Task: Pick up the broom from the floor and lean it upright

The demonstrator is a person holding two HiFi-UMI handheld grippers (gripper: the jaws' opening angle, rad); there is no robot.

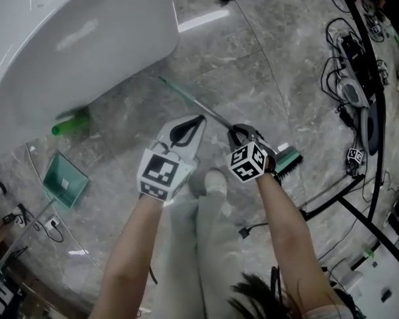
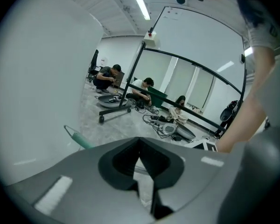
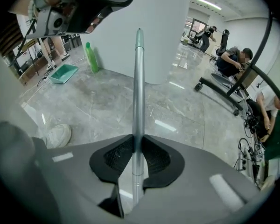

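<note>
**Trainee:** What is the state of the two grippers?

**Technician:** The right gripper (image 3: 138, 143) is clamped on the broom (image 3: 138, 87). Both pads bear on the metal handle, near the brush end (image 1: 289, 161). The left gripper (image 2: 140, 143) has its jaws pressed together at the tips with nothing between them. It sits just beside the right one, close to the handle.

**Trainee:** Where is the broom?

**Technician:** The handle runs from the right gripper toward the white tub (image 1: 86, 38), with its green tip near the tub wall. The brush end is beside the right wrist. Whether it touches the floor (image 1: 253, 58) cannot be told.

**Trainee:** What surrounds it?

**Technician:** One green bottle (image 3: 89, 57) stands upright at the foot of the tub. One green dustpan (image 3: 63, 73) lies near it, and both are well apart from the broom. One white shoe (image 3: 58, 135) is on the floor below the grippers. Cables (image 1: 349, 52) and a black metal frame (image 1: 376, 145) occupy the floor at the right. The left gripper view shows three people (image 2: 107, 76) sitting low in the background.

**Trainee:** Are there any markings?

**Technician:** Each gripper carries one cube (image 1: 247, 163) with black-and-white square markers. A third cube (image 1: 354, 156) lies by the cables.
</note>
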